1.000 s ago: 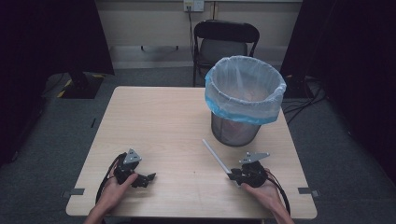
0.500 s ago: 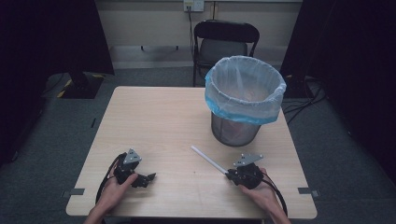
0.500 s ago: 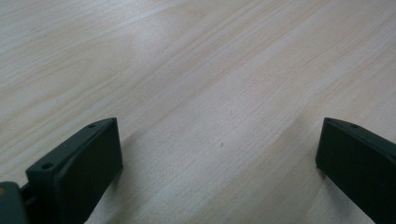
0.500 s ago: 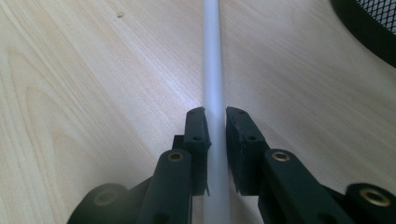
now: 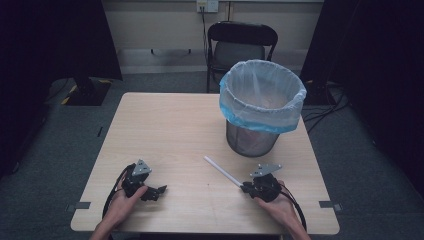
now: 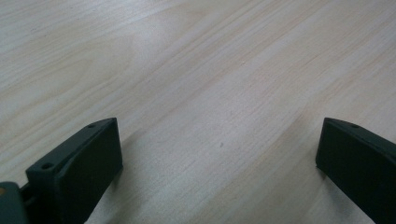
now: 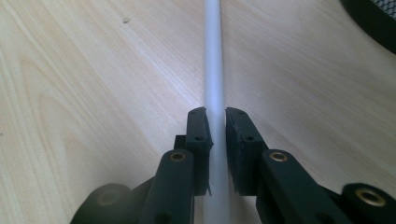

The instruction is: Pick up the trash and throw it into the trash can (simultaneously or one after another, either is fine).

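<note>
Right gripper view showed the white plastic tube [image 7: 214, 70] caught between the two black pads of the right tool [image 7: 216, 133], which had just finished closing and now pinched it near one end. Most of the tube's length ran forward over the bench [image 7: 93, 93], lying along the jaws rather than across them. In the high view the tube [image 5: 222, 171] lay on the wood, or just above it, reaching from the right tool [image 5: 245, 187] up and to the left, near the foot of the wastebasket [image 5: 250, 140] but apart from it.

The grip looked like the weak point. A smooth round tube held at its very end would probably pivot or slide between the pads once lifted, since the long free part weighs against a narrow contact. A swing toward the basket could also knock the far end against the mesh wall or snag the liner [image 5: 262, 107], and a tube of this length might come to rest propped on the rim instead of dropping inside.

The wastebasket stood upright at the far right of the bench, lined with a pale blue plastic bag folded over its rim; what could be seen of its inside looked empty.

The left tool [image 5: 157, 190] rested near the front left corner, and the left gripper view showed its jaws spread wide over bare wood, holding nothing.
</note>
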